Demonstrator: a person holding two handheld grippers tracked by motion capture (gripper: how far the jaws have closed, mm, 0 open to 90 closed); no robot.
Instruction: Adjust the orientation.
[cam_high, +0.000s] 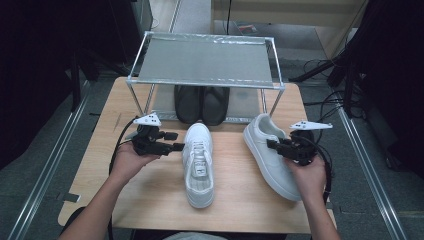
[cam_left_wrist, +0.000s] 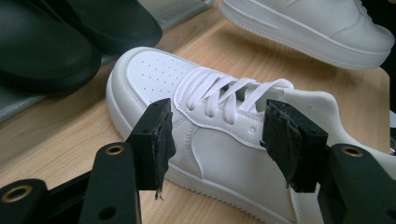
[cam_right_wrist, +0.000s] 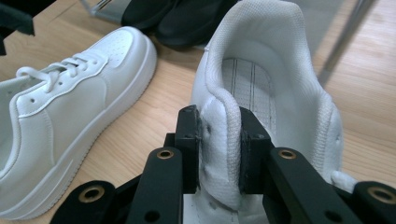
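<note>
Here the right tool (cam_right_wrist: 218, 149) is clamped on the collar of the right sneaker (cam_high: 270, 155), which is tilted, partly off the tabletop (cam_high: 235, 200). The left tool (cam_left_wrist: 219, 140) is open, just beside the left sneaker (cam_left_wrist: 210, 126) and not gripping. Probably both shoes go next to the rack (cam_high: 205, 62) beyond the tools, beside the black slippers (cam_high: 201, 104); their back ends are hidden under the shelf

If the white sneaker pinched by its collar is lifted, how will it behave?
The white leather-look sneaker, pinched at its padded collar by the right hand-held gripper, will probably hang toe-down, since the grip sits far back. The collar looks soft and already squashed, so it may flex. The thick rubber sole likely keeps the shape stiff.
</note>
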